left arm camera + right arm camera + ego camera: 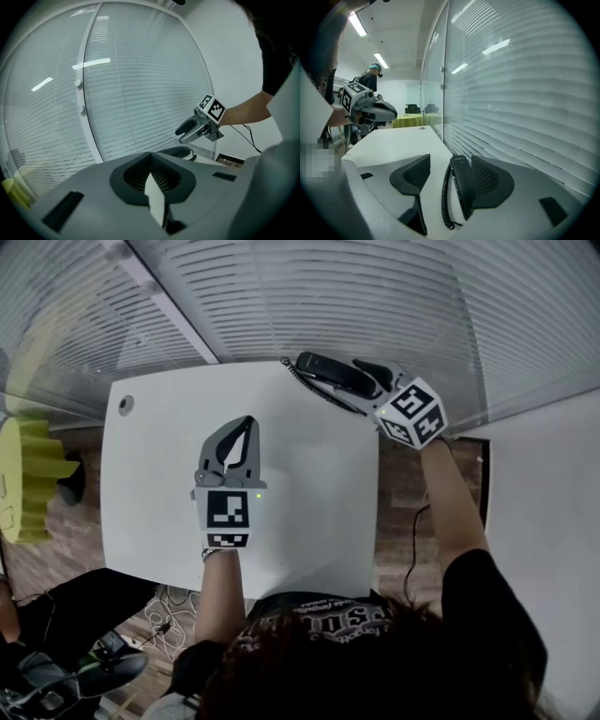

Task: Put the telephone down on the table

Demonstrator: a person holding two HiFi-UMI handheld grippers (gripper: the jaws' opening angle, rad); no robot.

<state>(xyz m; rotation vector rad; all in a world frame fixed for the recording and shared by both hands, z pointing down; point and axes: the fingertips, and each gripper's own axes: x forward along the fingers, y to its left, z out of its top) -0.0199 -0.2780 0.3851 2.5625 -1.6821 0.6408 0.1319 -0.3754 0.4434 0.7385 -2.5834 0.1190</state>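
Right gripper [450, 161]: fingers spread around the telephone [461, 187], which lies at the desk's [309, 493] one o'clock corner and touches one finger. Left gripper [246, 425]: fingers pressed together, empty.

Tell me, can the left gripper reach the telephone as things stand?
Probably not cleanly: the table between is bare, but the right gripper has its open fingers on both sides of the telephone, blocking a grasp.

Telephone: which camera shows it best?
The right gripper view: the telephone lies close up between the right gripper's parted jaws. The head view shows it small, partly hidden; the left gripper view, only a dark sliver.
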